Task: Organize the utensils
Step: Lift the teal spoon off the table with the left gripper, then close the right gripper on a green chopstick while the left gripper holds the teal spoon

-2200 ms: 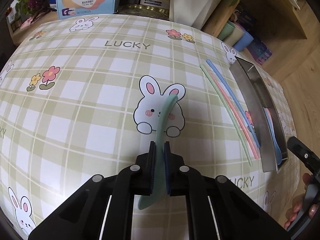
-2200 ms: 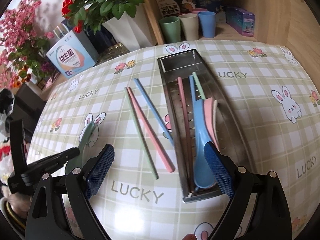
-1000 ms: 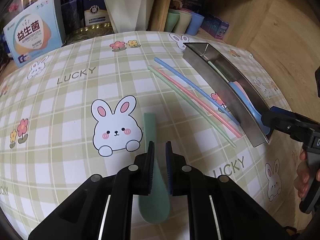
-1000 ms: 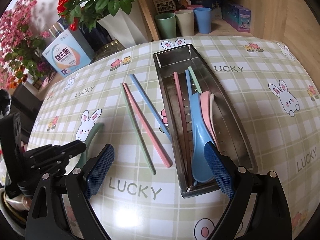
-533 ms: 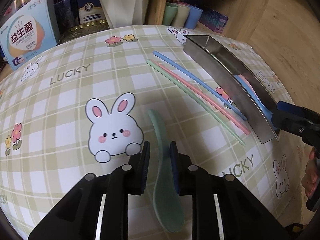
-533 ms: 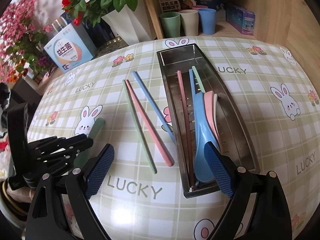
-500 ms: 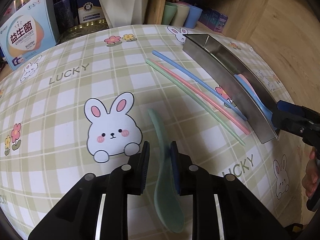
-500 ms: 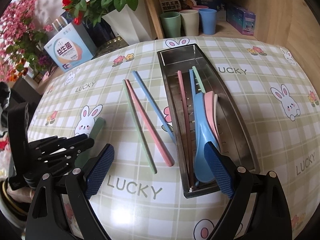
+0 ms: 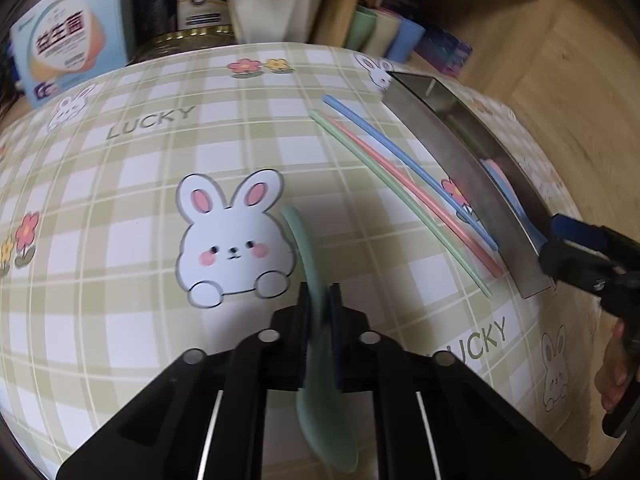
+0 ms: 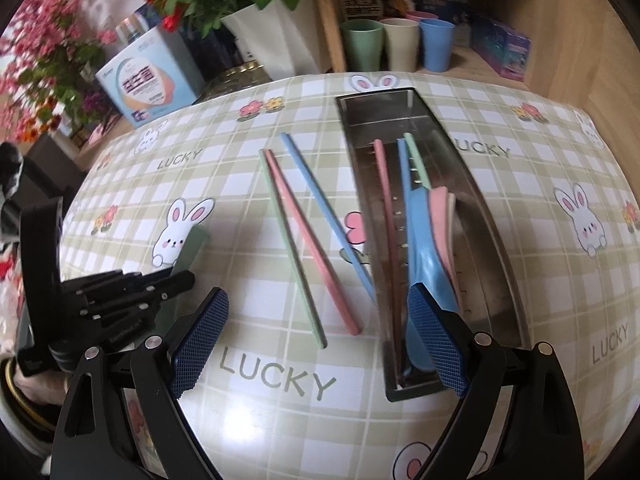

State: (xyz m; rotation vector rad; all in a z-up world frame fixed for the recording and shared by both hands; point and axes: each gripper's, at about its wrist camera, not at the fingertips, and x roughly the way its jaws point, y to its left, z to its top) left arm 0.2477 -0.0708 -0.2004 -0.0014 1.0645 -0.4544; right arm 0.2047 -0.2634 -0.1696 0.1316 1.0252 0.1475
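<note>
A green spoon (image 9: 301, 240) lies beside a printed rabbit, and my left gripper (image 9: 321, 306) is shut on its handle, the bowl under the fingers. In the right wrist view the spoon's handle (image 10: 195, 242) sticks out past the left gripper (image 10: 160, 286). Green (image 10: 294, 254), pink (image 10: 308, 240) and blue (image 10: 320, 208) chopsticks lie loose on the cloth. The steel tray (image 10: 384, 116) holds a blue spoon (image 10: 424, 240), a pink spoon (image 10: 440, 212) and several chopsticks. My right gripper (image 10: 318, 298) hovers over the chopsticks' near ends and the tray's near end, jaws closing with nothing between them.
Three cups (image 10: 400, 50) stand on a wooden shelf behind the table. A white flower pot (image 10: 276, 36) and a blue box (image 10: 148, 80) stand at the back left. The steel tray (image 9: 460, 168) lies right of the left gripper, the right gripper (image 9: 580, 256) at its near end.
The left jaws, slightly apart around the green spoon half a second ago, have shut on its handle. The right jaws have narrowed a little. Both hands stayed about where they were.
</note>
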